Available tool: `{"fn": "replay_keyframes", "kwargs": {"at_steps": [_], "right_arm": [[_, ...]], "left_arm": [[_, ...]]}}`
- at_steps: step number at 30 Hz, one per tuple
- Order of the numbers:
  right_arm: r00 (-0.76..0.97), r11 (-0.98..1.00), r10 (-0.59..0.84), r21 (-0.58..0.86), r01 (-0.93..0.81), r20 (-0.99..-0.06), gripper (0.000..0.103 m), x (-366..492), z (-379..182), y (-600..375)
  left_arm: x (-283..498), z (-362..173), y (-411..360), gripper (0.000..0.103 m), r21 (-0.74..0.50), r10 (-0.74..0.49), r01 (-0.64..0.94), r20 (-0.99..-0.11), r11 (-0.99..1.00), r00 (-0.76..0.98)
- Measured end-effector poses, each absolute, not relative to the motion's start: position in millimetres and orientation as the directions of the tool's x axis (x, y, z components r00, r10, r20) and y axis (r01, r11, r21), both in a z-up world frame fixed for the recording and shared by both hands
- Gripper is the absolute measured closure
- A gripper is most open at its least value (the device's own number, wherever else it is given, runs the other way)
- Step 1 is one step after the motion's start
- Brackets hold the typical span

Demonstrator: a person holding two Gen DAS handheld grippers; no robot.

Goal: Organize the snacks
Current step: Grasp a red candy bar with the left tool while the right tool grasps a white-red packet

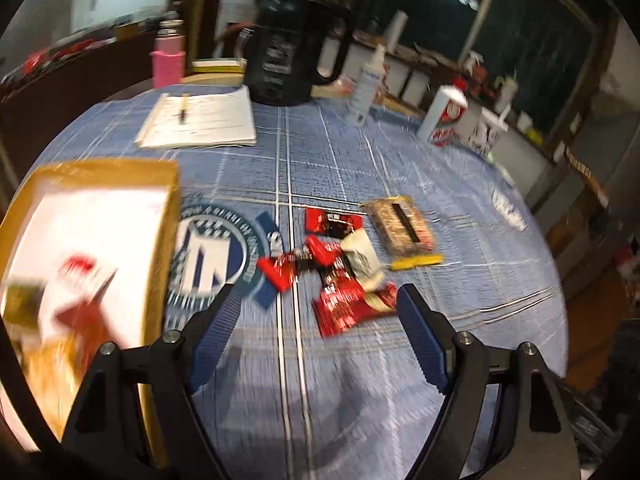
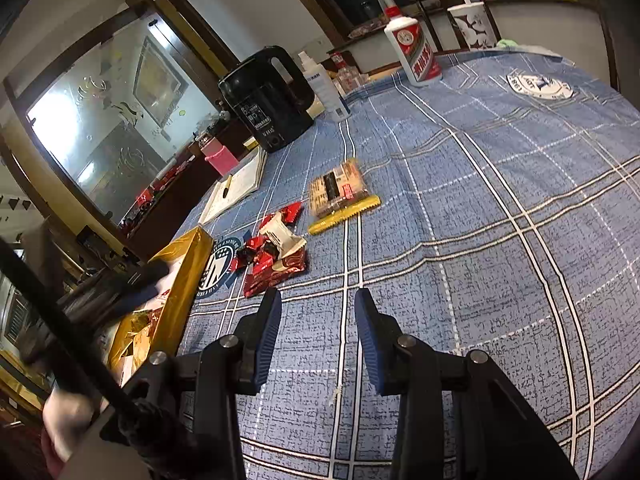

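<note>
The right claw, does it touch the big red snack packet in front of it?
Apart. In the right wrist view, the right claw is empty and bare blue cloth shows between its tips and the red snack packet.

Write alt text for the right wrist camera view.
An open, empty claw hovers over a blue plaid tablecloth, facing a pile of red snack packets beside a gold box. A black kettle stands behind.
</note>
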State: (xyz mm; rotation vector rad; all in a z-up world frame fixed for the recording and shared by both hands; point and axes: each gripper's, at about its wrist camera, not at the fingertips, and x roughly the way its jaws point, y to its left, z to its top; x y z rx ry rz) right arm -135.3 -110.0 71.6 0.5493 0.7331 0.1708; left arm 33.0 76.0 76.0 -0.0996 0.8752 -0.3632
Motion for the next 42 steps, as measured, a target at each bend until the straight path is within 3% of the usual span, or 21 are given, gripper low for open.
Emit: {"fn": "replay_keyframes", "kwargs": {"at_steps": [1,3,13,18,26,35,42], "right_arm": [[0.736,0.846,0.336,0.532,0.038,-0.587,0.065,-136,71,-111],[0.736,0.849,0.335,0.527,0.034,-0.588,0.065,-138,72,-113],[0.717,0.844,0.348,0.535,0.041,-0.604,0.065,-135,66,-119],[0.712,0.854,0.340,0.519,0.041,-0.615,0.065,-135,69,-116],[0.678,0.867,0.362,0.499,0.008,-0.639,0.065,-128,74,-101],[0.624,0.898,0.398,0.424,-0.115,-0.672,0.065,-89,88,-73],[0.590,0.921,0.373,0.365,-0.138,-0.716,0.065,-10,70,-49]], "left_arm": [[42,71,73,0.025,-0.212,-0.341,0.281,-0.745,0.936,0.574],[59,60,67,0.044,-0.165,-0.314,0.302,-0.772,0.939,0.553],[101,26,49,0.046,-0.088,-0.265,0.352,-0.828,0.932,0.494],[98,26,50,0.061,-0.118,-0.285,0.350,-0.831,0.929,0.477],[68,40,57,0.062,-0.173,-0.341,0.363,-0.813,0.916,0.472],[-4,83,89,0.062,-0.308,-0.466,0.359,-0.694,0.881,0.549],[-32,93,115,0.062,-0.335,-0.470,0.330,-0.629,0.883,0.619]]}}
